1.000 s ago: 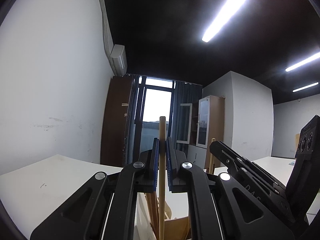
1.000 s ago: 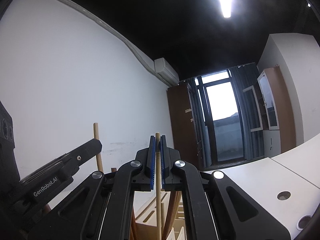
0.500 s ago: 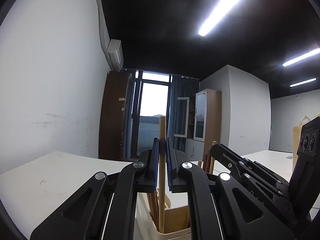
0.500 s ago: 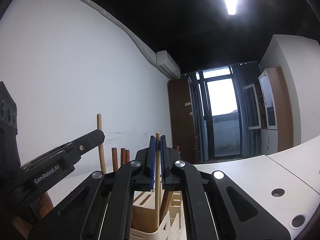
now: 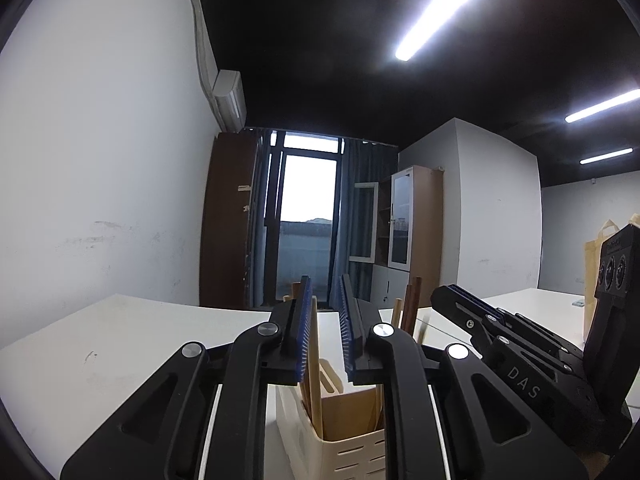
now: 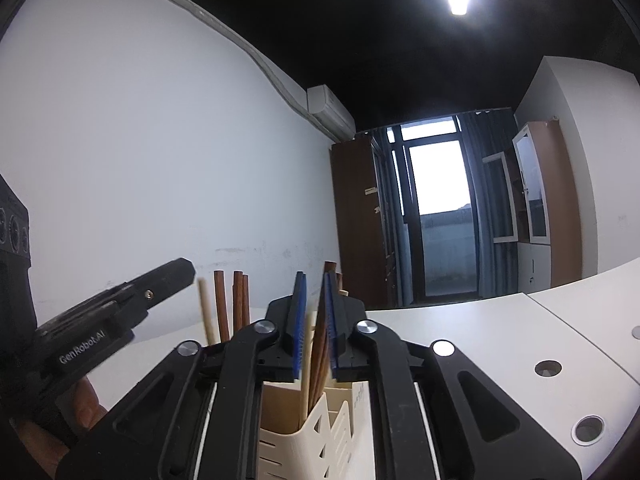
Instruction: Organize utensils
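Both the left gripper (image 5: 325,328) and right gripper (image 6: 315,322) are opening, chopsticks (image 5: 316,368) loose between the pads (standing in the cream holder (image 5: 340,444)); withdrawing crookedly could snag one and tip it.

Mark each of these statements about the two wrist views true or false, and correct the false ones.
1. The cream utensil holder stands on a white table. True.
2. The left gripper is clamped tight on a chopstick. False: its jaws are opening, and the pale chopstick stands loose between them in the holder.
3. Several dark brown sticks stand upright in the holder. True.
4. The right gripper is lifting a metal spoon. False: its jaws are opening, with only a pale chopstick between them, and no spoon shows.
5. The ceiling is dark, with lit strip lights. True.
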`<action>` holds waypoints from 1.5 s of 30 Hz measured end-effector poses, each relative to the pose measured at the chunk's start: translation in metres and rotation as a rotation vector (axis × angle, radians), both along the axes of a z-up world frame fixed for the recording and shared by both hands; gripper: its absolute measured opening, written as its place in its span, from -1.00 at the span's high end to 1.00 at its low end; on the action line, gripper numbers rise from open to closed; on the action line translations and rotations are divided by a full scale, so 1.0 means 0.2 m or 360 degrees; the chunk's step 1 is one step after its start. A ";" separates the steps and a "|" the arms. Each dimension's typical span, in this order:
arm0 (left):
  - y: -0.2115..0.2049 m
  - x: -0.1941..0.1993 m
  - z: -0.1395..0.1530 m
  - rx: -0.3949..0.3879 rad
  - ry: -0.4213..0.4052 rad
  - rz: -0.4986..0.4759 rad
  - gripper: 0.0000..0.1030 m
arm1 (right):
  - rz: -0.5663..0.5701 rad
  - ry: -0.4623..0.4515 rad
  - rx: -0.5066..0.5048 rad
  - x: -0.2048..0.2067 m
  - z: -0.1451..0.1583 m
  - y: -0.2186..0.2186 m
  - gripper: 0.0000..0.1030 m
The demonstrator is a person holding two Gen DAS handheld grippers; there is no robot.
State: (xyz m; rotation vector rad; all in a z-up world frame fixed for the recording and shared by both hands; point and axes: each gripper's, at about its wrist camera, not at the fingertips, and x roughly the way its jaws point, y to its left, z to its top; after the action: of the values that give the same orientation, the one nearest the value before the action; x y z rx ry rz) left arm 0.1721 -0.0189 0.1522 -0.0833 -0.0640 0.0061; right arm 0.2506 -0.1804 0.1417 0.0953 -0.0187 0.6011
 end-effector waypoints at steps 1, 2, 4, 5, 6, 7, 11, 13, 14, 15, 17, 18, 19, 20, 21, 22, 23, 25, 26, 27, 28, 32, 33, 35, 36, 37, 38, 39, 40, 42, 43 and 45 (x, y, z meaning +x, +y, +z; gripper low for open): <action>0.00 -0.01 0.00 -0.0001 0.0000 0.0001 0.65 | -0.0002 0.0003 0.0002 0.00 0.00 -0.01 0.68; 0.01 -0.02 0.00 -0.0002 0.0004 0.0001 0.64 | -0.0006 0.0004 0.0000 -0.01 0.00 -0.01 0.68; 0.03 -0.04 0.01 0.0000 0.0016 0.0003 0.61 | -0.0019 0.0007 -0.0012 -0.01 -0.01 -0.02 0.68; 0.03 -0.05 0.01 0.0001 0.0021 0.0006 0.59 | -0.0024 0.0012 -0.0013 -0.01 -0.01 -0.03 0.68; 0.04 -0.06 0.01 0.0005 0.0032 0.0014 0.57 | -0.0028 0.0020 -0.0013 -0.01 -0.01 -0.04 0.68; 0.03 -0.07 0.01 0.0010 0.0043 0.0020 0.57 | -0.0030 0.0031 -0.0014 -0.01 -0.01 -0.05 0.68; 0.03 -0.10 0.00 0.0029 0.0122 0.0017 0.48 | -0.0036 0.0069 -0.0044 -0.04 -0.02 -0.07 0.56; 0.03 -0.12 -0.01 0.0020 0.0175 -0.0001 0.36 | -0.0049 0.0073 -0.0072 -0.06 -0.02 -0.08 0.51; 0.03 -0.13 -0.01 0.0017 0.0207 -0.0012 0.32 | -0.0051 0.0079 -0.0090 -0.07 -0.03 -0.09 0.48; 0.03 -0.13 -0.02 0.0014 0.0229 -0.0020 0.25 | -0.0055 0.0092 -0.0108 -0.08 -0.03 -0.09 0.45; 0.03 -0.15 -0.03 0.0015 0.0282 -0.0035 0.17 | -0.0065 0.0125 -0.0137 -0.10 -0.03 -0.10 0.41; 0.03 -0.17 -0.03 0.0019 0.0302 -0.0040 0.12 | -0.0059 0.0143 -0.0145 -0.11 -0.03 -0.11 0.35; 0.02 -0.18 -0.04 0.0018 0.0310 -0.0041 0.04 | -0.0052 0.0164 -0.0156 -0.12 -0.03 -0.11 0.31; 0.02 -0.20 -0.05 0.0016 0.0319 -0.0039 0.00 | -0.0051 0.0179 -0.0173 -0.13 -0.04 -0.11 0.23; 0.03 -0.22 -0.06 0.0010 0.0329 -0.0037 -0.06 | -0.0047 0.0193 -0.0200 -0.15 -0.05 -0.11 0.21; 0.03 -0.23 -0.08 0.0003 0.0352 -0.0040 -0.08 | -0.0050 0.0203 -0.0228 -0.17 -0.05 -0.11 0.21; 0.02 -0.24 -0.08 0.0002 0.0371 -0.0045 -0.10 | -0.0055 0.0212 -0.0247 -0.19 -0.06 -0.11 0.21; 0.03 -0.26 -0.10 -0.0007 0.0406 -0.0054 -0.20 | -0.0052 0.0251 -0.0275 -0.22 -0.08 -0.12 0.17; 0.03 -0.28 -0.11 -0.0018 0.0420 -0.0060 -0.24 | -0.0053 0.0272 -0.0291 -0.23 -0.09 -0.12 0.15; 0.03 -0.29 -0.13 -0.0029 0.0436 -0.0069 -0.31 | -0.0052 0.0293 -0.0308 -0.24 -0.10 -0.12 0.12; 0.03 -0.30 -0.15 -0.0033 0.0450 -0.0078 -0.37 | -0.0047 0.0315 -0.0321 -0.26 -0.12 -0.13 0.10; 0.01 -0.36 -0.21 0.0002 0.0505 -0.0077 -0.49 | -0.0036 0.0397 -0.0376 -0.31 -0.17 -0.14 0.01; 0.01 -0.37 -0.22 0.0008 0.0511 -0.0072 -0.54 | -0.0033 0.0407 -0.0387 -0.33 -0.19 -0.15 -0.02; 0.00 -0.40 -0.24 0.0007 0.0523 -0.0065 -0.59 | -0.0029 0.0417 -0.0424 -0.36 -0.21 -0.16 -0.07; -0.02 -0.42 -0.25 0.0010 0.0529 -0.0062 -0.63 | -0.0026 0.0416 -0.0435 -0.38 -0.22 -0.16 -0.10; -0.03 -0.43 -0.25 0.0016 0.0535 -0.0059 -0.66 | -0.0021 0.0417 -0.0440 -0.39 -0.23 -0.18 -0.10; -0.04 -0.45 -0.25 0.0021 0.0536 -0.0056 -0.68 | -0.0016 0.0418 -0.0442 -0.41 -0.24 -0.18 -0.11; -0.04 -0.46 -0.26 0.0027 0.0534 -0.0057 -0.70 | -0.0013 0.0416 -0.0440 -0.42 -0.25 -0.20 -0.14; -0.05 -0.48 -0.27 0.0032 0.0534 -0.0058 -0.74 | -0.0012 0.0409 -0.0429 -0.44 -0.25 -0.21 -0.16; -0.07 -0.49 -0.28 0.0062 0.0555 -0.0045 -0.76 | -0.0014 0.0397 -0.0410 -0.45 -0.25 -0.22 -0.23; -0.07 -0.50 -0.28 0.0063 0.0551 -0.0045 -0.81 | -0.0012 0.0388 -0.0396 -0.47 -0.26 -0.23 -0.25; -0.07 -0.51 -0.30 0.0044 0.0556 -0.0054 -0.88 | -0.0003 0.0382 -0.0377 -0.49 -0.29 -0.25 -0.32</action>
State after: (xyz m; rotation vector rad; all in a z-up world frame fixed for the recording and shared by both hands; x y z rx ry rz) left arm 0.0693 -0.0333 0.0924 -0.0546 0.2864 -0.0141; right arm 0.1530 -0.2308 0.0836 -0.0629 0.2846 0.5828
